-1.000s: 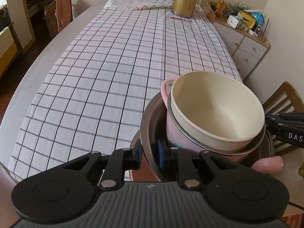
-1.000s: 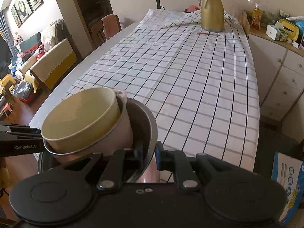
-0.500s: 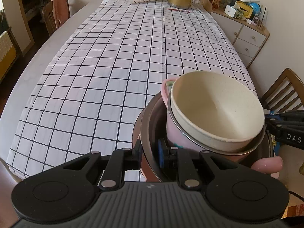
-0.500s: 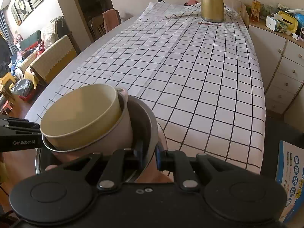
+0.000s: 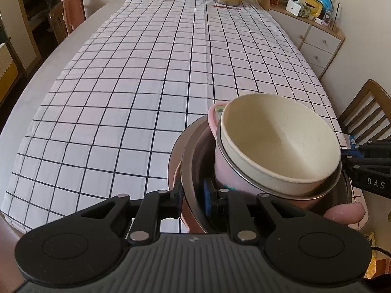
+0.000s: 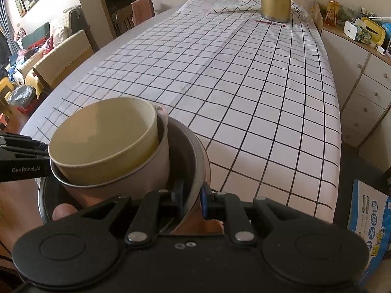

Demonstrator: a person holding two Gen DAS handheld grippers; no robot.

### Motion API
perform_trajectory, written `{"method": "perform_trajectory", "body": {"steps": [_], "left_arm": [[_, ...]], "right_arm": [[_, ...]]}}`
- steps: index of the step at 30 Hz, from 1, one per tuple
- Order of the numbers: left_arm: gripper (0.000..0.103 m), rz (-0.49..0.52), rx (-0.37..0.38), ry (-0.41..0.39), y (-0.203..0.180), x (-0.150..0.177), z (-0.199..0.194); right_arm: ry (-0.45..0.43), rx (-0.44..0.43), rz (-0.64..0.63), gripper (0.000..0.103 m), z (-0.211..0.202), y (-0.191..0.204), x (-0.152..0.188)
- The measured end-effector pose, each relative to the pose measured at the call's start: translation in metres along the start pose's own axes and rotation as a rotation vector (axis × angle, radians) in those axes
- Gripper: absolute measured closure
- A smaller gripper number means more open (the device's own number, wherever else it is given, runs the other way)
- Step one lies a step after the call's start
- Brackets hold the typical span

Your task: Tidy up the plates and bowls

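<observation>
A nested stack is held between both grippers over the near end of the table. A cream bowl [image 5: 278,144] sits tilted inside a pink metal-rimmed bowl [image 5: 226,173], which sits inside a large steel bowl [image 5: 188,161]. My left gripper [image 5: 191,196] is shut on the steel bowl's left rim. My right gripper [image 6: 193,195] is shut on the steel bowl [image 6: 193,151] at its opposite rim; the cream bowl [image 6: 102,134] and pink bowl [image 6: 156,171] show there too. Each gripper's body shows in the other's view.
A long table with a white checked cloth [image 5: 158,78] stretches ahead. A gold kettle [image 6: 276,2] and a red pen [image 6: 270,22] are at its far end. A sideboard with drawers [image 6: 366,78] stands on the right, chairs [image 6: 63,61] on the left.
Both grippers have carried the bowl stack forward and up over the near end of the table; the grips on the steel bowl are unchanged.
</observation>
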State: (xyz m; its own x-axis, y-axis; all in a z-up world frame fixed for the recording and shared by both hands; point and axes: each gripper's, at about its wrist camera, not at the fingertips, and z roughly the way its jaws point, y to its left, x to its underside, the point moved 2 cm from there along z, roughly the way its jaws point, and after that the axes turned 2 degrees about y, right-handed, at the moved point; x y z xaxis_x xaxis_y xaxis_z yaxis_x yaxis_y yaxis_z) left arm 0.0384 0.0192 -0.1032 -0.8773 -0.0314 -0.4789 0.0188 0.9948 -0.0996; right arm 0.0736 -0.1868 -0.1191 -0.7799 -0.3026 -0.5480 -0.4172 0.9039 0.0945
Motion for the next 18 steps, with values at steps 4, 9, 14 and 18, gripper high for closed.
{"method": "perform_trajectory", "body": {"steps": [4, 9, 14, 18], "left_arm": [[0.088, -0.002, 0.004, 0.003, 0.0017, 0.0010, 0.0034], [0.088, 0.005, 0.007, -0.007, 0.0025, 0.0002, 0.0052], [0.088, 0.005, 0.009, -0.010, 0.0021, 0.0004, 0.0076], [0.088, -0.006, 0.029, -0.004, 0.0055, -0.0013, 0.0091]], "right_arm": [[0.012, 0.004, 0.002, 0.088, 0.0038, -0.0009, 0.0010], [0.015, 0.009, -0.002, 0.088, 0.0053, -0.0003, 0.0019], [0.018, 0.023, -0.007, 0.087, 0.0073, 0.0011, 0.0014], [0.024, 0.022, -0.004, 0.084, 0.0077, 0.0016, -0.0003]]}}
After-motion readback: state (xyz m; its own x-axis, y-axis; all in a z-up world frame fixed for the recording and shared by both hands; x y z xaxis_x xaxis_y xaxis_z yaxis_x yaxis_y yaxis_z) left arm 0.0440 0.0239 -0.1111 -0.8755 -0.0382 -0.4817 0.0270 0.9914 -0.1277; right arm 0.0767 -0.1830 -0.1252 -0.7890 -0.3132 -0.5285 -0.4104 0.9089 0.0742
